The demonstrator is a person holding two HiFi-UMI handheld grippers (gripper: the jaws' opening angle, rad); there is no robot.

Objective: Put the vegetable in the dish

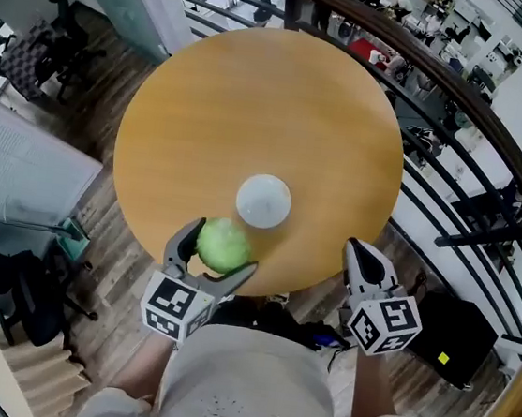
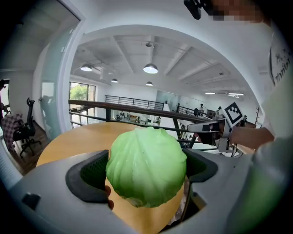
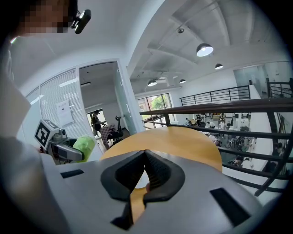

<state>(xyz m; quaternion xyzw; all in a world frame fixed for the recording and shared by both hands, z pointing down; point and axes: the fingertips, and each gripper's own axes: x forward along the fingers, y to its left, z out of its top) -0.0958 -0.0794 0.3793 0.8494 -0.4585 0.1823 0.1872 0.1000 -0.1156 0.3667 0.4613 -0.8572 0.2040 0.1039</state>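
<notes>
A round green cabbage (image 1: 223,245) sits between the jaws of my left gripper (image 1: 219,251), which is shut on it above the near edge of the round wooden table (image 1: 254,108). In the left gripper view the cabbage (image 2: 146,167) fills the space between the dark pads. A small white dish (image 1: 264,200) rests on the table just beyond and right of the cabbage. My right gripper (image 1: 361,255) hangs at the table's near right edge, jaws shut with nothing in them (image 3: 144,171). From the right gripper view the cabbage (image 3: 84,145) shows at far left.
A dark metal railing (image 1: 457,151) curves behind and to the right of the table, with a drop to a lower floor beyond. Office chairs (image 1: 58,55) stand at the far left. A black chair (image 1: 15,291) sits near left.
</notes>
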